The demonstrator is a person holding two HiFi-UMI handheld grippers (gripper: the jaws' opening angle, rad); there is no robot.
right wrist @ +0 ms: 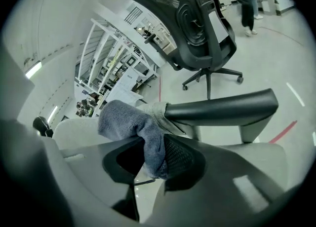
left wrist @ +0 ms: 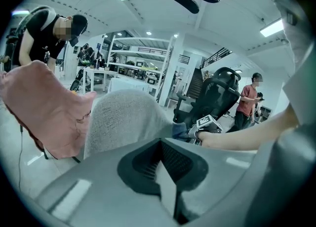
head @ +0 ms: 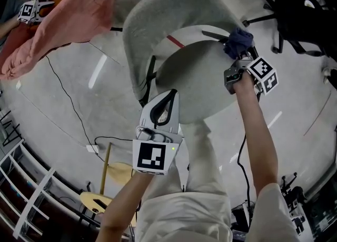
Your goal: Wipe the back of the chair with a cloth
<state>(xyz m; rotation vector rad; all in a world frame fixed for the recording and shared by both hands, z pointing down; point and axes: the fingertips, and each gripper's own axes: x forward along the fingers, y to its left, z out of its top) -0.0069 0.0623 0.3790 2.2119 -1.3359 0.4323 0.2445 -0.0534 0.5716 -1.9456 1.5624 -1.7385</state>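
The right gripper (head: 238,59) is clamped on a blue cloth (head: 238,41): a fold is pinched between the jaws and the rest bunches out ahead of the tips. The cloth sits at the right end of the grey chair back (head: 158,20), just where the dark armrest (right wrist: 222,107) joins it. It seems to be against the fabric there, though neither view settles whether it is truly touching.

From that gripper the back lies up and to the left in the head view. Its long axis curves from the right end across the top and down to the left side, so a wipe would probably have to follow that curve leftward. The right gripper is by far the nearer.

The left gripper (head: 164,110) hangs over the near left edge of the seat (head: 205,78), well apart from the cloth. Its jaws are drawn together with nothing between them.

A pink sheet (head: 79,4) is draped just beyond the left side of the back (it may crowd the far end of a stroke). No containers figure here.
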